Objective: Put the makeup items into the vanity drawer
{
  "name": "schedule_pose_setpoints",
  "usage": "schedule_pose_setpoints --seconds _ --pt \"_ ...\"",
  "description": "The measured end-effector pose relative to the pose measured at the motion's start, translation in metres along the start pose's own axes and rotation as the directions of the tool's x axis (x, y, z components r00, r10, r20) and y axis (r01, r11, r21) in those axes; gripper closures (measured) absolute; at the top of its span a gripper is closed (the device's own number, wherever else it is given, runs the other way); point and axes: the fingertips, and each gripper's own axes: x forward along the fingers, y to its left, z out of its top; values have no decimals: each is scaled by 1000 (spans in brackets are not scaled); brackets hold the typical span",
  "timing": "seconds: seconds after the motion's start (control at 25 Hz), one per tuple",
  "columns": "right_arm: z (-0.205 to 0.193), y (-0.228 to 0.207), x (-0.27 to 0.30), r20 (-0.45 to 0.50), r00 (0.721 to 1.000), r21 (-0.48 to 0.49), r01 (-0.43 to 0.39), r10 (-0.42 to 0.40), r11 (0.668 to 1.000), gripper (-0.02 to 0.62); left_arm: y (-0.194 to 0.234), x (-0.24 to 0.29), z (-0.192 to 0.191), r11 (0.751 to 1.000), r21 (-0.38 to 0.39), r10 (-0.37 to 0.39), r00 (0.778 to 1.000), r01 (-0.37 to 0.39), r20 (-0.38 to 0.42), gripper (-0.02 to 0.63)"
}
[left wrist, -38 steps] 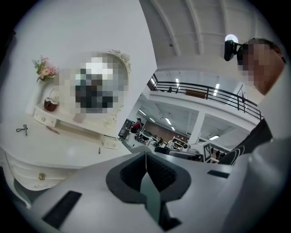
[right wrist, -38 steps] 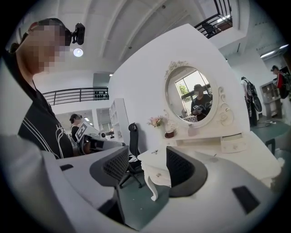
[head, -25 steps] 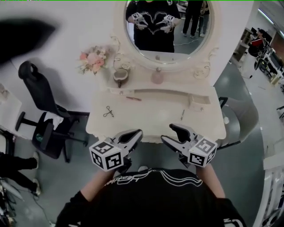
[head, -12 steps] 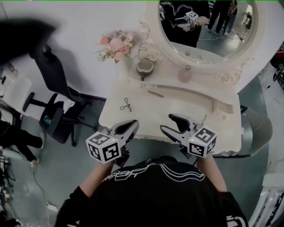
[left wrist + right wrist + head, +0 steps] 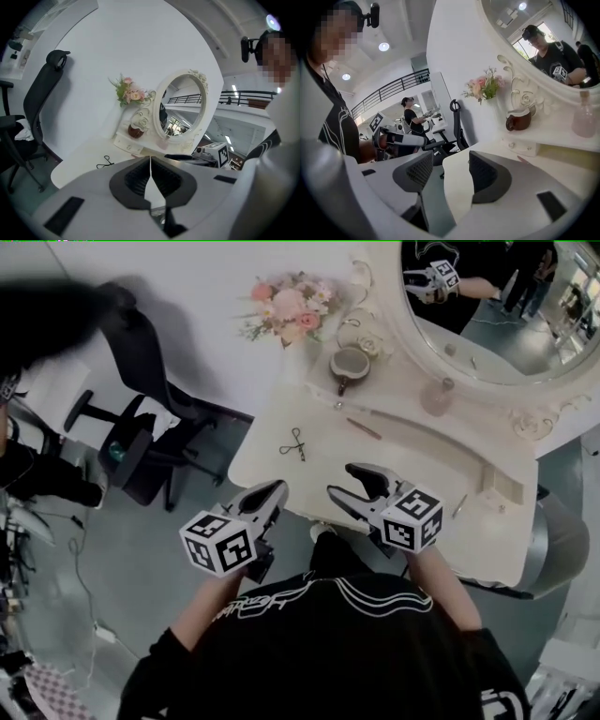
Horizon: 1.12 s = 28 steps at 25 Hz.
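So we've got a white vanity table (image 5: pixel 403 451) with a smooth matte top and curly carved trim round its oval mirror (image 5: pixel 506 306); the mirror is cut off by the top edge of the head view. The makeup bits all lie loose on the tabletop: a thin black wire eyelash curler (image 5: pixel 294 443) near the left end, a slim reddish pencil (image 5: pixel 365 428) further back beside the raised shelf, and a pale thin stick (image 5: pixel 459 506) close to the front right edge; that last one is too small for us to say what it is. On the shelf stand a round glossy brown cup (image 5: pixel 350 363) and a small pink bottle (image 5: pixel 437 397), with a pink flower bunch (image 5: pixel 286 310) behind them.

Left gripper (image 5: pixel 275 491) hangs off the table's front edge, its ribbed black pads pressed flat together with nothing between them; right gripper (image 5: pixel 340 481) hovers over the front of the tabletop, jaws spread wide and empty, only bare table showing in the gap. Both are grey plastic with a marker cube at the back. The drawer front is hidden under the grippers and our arms; we can't make it out. A black mesh office chair (image 5: pixel 141 362) sits off to the left.
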Motion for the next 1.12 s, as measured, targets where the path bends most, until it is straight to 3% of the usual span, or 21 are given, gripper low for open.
schedule_pose_setpoints --seconds 0.44,0.72,1.12 --pt "-42 -45 102 -169 983 -71 64 -75 995 339 52 -17 8 985 -99 151 986 -143 72 578" --pt "-69 -69 143 -266 948 -111 149 -174 983 341 71 -45 12 969 -136 221 968 -204 118 578" --pt "-92 -90 173 -372 900 -99 204 -226 974 395 107 -63 2 941 -203 295 949 -269 112 578"
